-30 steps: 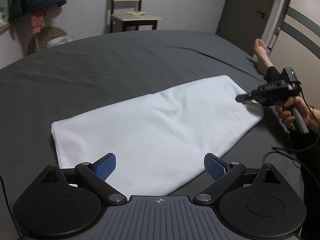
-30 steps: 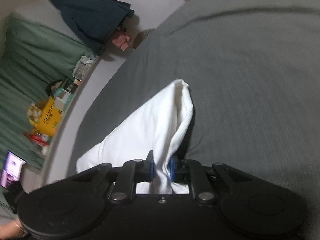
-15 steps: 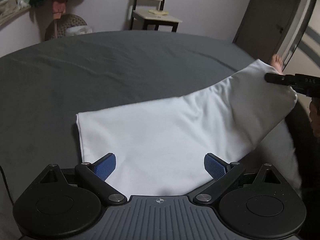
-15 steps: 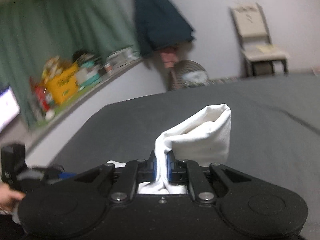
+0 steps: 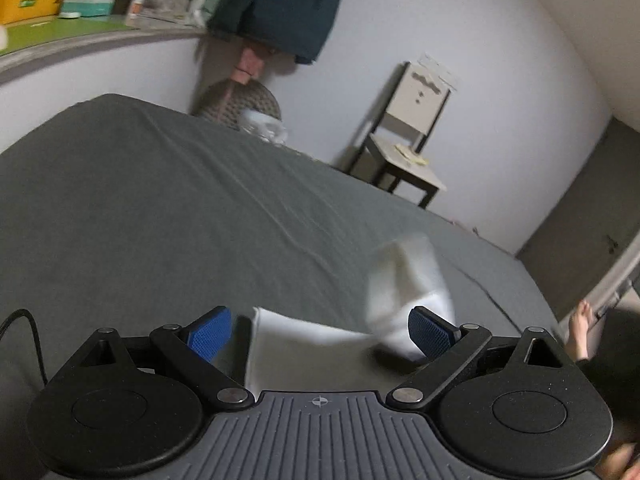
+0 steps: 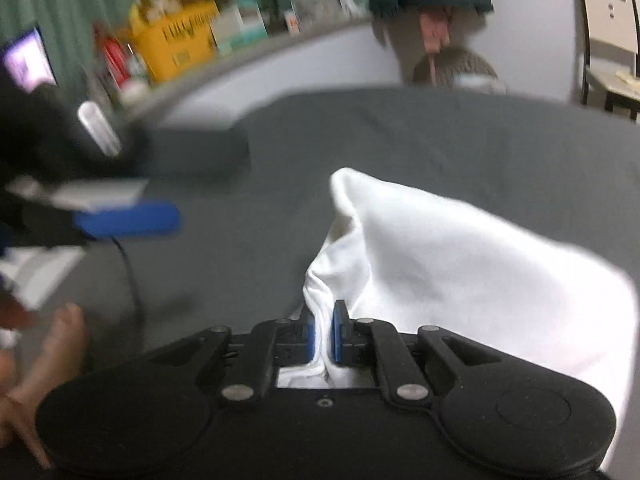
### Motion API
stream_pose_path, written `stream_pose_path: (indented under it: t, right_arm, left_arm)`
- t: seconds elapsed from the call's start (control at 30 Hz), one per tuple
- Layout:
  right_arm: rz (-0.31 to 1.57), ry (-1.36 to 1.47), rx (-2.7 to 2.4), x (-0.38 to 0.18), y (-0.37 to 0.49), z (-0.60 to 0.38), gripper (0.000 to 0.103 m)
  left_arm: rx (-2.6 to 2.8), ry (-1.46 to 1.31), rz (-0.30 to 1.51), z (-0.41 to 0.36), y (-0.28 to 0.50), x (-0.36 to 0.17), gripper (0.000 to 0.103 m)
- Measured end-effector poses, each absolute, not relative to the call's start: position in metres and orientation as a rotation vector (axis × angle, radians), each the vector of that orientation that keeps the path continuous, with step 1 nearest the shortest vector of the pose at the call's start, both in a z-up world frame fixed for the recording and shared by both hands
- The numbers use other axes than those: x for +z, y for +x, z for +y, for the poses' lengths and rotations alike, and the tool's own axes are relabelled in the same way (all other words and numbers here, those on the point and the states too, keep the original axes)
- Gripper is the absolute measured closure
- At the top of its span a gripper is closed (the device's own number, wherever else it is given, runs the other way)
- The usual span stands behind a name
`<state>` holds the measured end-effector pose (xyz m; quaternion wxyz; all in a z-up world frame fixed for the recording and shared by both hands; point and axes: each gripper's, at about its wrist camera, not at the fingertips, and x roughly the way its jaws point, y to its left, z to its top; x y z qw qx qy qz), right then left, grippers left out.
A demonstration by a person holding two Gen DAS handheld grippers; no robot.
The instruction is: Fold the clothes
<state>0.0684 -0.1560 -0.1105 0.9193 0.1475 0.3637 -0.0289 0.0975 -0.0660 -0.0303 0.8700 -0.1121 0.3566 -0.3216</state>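
1. Right gripper [image 6: 322,330]: nearest item in the right wrist view. Jaws clenched on a bunched end of the white garment [image 6: 460,264], blue pads pinching the fabric between them.
2. White garment: thin, soft cloth, light by the look of it; it sags and billows from the grip, so it will likely drape, not hold a shape. One end raised, the rest trailing right onto the bed [image 6: 440,128]. Best taken at corners or hems, where layers gather; a mid-panel pinch would probably pull up one layer only.
3. Left gripper [image 5: 322,330]: jaws released and wide, nothing grasped; the garment [image 5: 304,352] lies flat on the bed just beyond them.
4. Bed, grey sheet: low-friction surface likely; cloth may slide when dragged.
5. Far: chair [image 5: 408,136] by the wall.
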Motion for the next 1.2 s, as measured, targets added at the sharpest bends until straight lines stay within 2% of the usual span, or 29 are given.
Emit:
stream_pose_path:
  t: [0.07,0.13,0.27,0.33,0.37,0.5,0.57,0.63,0.73,0.9,0.97,1.0,1.03,1.2]
  right_arm:
    - [0.761,0.305,-0.065,-0.122,0.075,-0.151,0.083]
    - [0.715,0.303,-0.019,-0.118,0.065,-0.148,0.064]
    - [0.595,0.169,0.088,-0.1,0.02,-0.135,0.057]
    - [0.535,0.033,0.096,-0.096,-0.007,-0.126,0.046]
    - [0.522,-0.038,0.092,-0.096,-0.013,-0.12,0.045]
    - [0.563,-0.277,0.096,-0.115,-0.018,-0.098,0.046]
    - [0.569,-0.293,0.104,-0.123,-0.014,-0.093,0.056]
    - [0.568,-0.286,0.094,-0.126,-0.009,-0.091,0.075]
    - [0.573,-0.252,0.104,-0.126,-0.009,-0.091,0.083]
    - [0.589,-0.286,0.151,-0.13,-0.014,-0.093,0.084]
    - [0.593,-0.31,0.184,-0.133,-0.015,-0.091,0.075]
    - [0.594,-0.322,0.201,-0.134,-0.015,-0.09,0.061]
    - [0.585,-0.31,0.218,-0.131,-0.016,-0.091,0.057]
    - [0.507,-0.053,0.132,-0.098,-0.035,-0.144,0.057]
  left_arm:
    - [-0.663,-0.244,0.76,-0.066,0.101,-0.034,0.007]
    - [-0.659,-0.248,0.774,-0.067,0.102,-0.038,0.007]
    - [-0.652,-0.241,0.784,-0.068,0.104,-0.044,0.007]
    - [-0.637,-0.246,0.781,-0.065,0.106,-0.045,0.007]
    - [-0.63,-0.25,0.781,-0.063,0.107,-0.046,0.007]
    - [-0.613,-0.255,0.794,-0.062,0.111,-0.051,0.007]
    - [-0.621,-0.231,0.799,-0.066,0.111,-0.055,0.007]
    - [-0.626,-0.207,0.806,-0.069,0.11,-0.058,0.007]
    - [-0.633,-0.182,0.813,-0.071,0.109,-0.061,0.007]
    - [-0.646,-0.193,0.812,-0.07,0.109,-0.06,0.007]
    - [-0.664,-0.204,0.816,-0.073,0.109,-0.061,0.007]
    - [-0.676,-0.204,0.821,-0.075,0.109,-0.062,0.007]
    - [-0.692,-0.205,0.823,-0.077,0.108,-0.062,0.007]
    - [-0.832,-0.227,0.788,-0.085,0.102,-0.06,0.007]
